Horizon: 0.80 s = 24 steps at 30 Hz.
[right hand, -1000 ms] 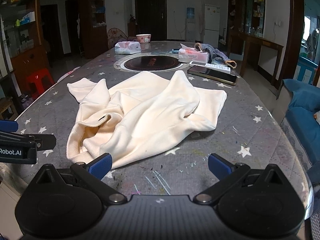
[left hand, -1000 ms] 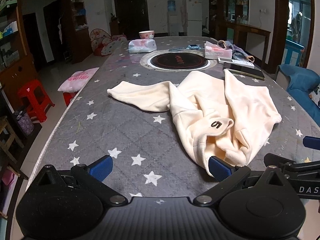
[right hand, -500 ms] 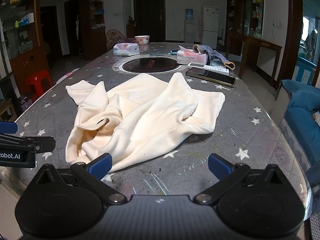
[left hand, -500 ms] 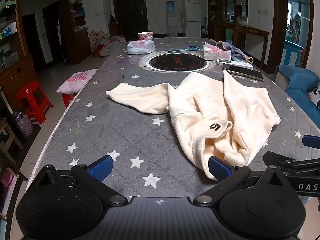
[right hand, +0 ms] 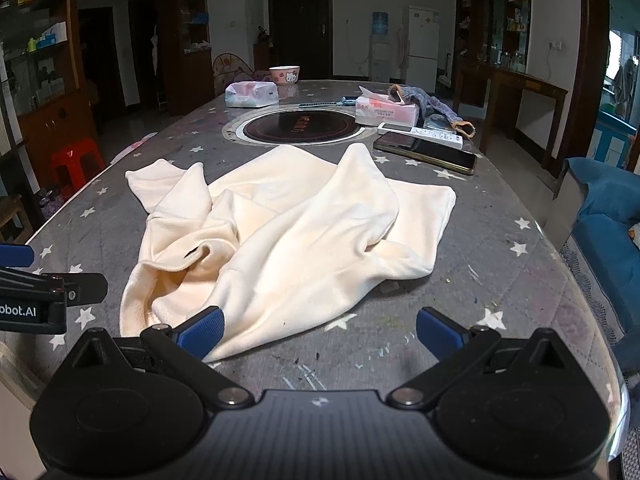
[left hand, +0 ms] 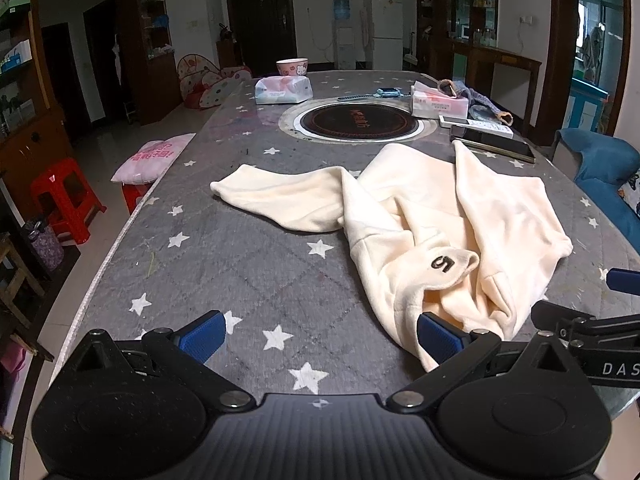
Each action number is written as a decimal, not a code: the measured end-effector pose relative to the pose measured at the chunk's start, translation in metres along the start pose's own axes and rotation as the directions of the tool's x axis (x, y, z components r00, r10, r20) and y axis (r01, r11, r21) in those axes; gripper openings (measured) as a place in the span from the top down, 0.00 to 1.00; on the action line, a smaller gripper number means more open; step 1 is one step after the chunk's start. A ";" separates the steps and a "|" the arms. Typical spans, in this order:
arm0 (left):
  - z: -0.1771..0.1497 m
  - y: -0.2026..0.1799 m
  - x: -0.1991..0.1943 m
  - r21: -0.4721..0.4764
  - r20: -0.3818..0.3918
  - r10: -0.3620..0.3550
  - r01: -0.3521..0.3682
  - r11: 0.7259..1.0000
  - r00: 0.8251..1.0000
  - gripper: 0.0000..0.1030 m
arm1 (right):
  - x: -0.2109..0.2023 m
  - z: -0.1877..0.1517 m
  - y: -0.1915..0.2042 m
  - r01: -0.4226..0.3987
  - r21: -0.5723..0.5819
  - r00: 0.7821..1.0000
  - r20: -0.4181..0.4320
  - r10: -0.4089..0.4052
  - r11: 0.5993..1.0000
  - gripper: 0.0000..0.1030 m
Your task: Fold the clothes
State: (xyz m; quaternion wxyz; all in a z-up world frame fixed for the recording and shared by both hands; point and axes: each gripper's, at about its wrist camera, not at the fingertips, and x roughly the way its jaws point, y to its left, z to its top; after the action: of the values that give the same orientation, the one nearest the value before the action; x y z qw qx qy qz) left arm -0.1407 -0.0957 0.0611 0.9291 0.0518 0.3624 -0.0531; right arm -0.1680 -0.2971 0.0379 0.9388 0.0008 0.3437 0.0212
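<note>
A cream sweatshirt (left hand: 440, 216) lies crumpled on the grey star-patterned table (left hand: 224, 264), one sleeve stretched to the left and a black "5" mark on a fold near me. It also shows in the right wrist view (right hand: 288, 232). My left gripper (left hand: 320, 338) is open and empty over the table's near edge, its right finger beside the garment's hem. My right gripper (right hand: 318, 332) is open and empty, its left finger just before the garment's near edge. The right gripper (left hand: 600, 320) shows at the right edge of the left wrist view.
Behind the garment are a round black hob (left hand: 358, 122), a phone (right hand: 426, 150), a remote (right hand: 420, 134), tissue packs (left hand: 284, 90), a tissue box (right hand: 386, 110) and a pink bowl (left hand: 292, 68). A red stool (left hand: 66, 196) stands left, a blue sofa (right hand: 608, 216) right.
Both grippers have risen and drawn back slightly, so the garment sits a little farther away. The garment has not moved and both grippers stay open.
</note>
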 end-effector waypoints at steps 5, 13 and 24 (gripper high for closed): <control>0.005 0.001 0.005 -0.001 -0.004 -0.005 0.005 1.000 1.000 0.00 | 0.004 0.004 -0.001 -0.005 0.000 1.000 -0.003 0.005 1.000 0.00; 0.017 0.004 0.014 0.004 -0.006 -0.009 0.009 1.000 1.000 0.00 | 0.012 0.012 -0.002 -0.010 -0.007 1.000 -0.008 0.009 1.000 0.00; 0.053 0.017 0.041 0.003 0.011 -0.013 0.012 1.000 1.000 0.00 | 0.037 0.042 -0.013 0.005 -0.016 1.000 -0.016 -0.005 1.000 0.00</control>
State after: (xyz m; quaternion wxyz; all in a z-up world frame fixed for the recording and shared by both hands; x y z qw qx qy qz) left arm -0.0726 -0.0889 0.0728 0.9306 0.0507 0.3577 -0.0598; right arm -0.1120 -0.3079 0.0457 0.9360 -0.0075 0.3512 0.0217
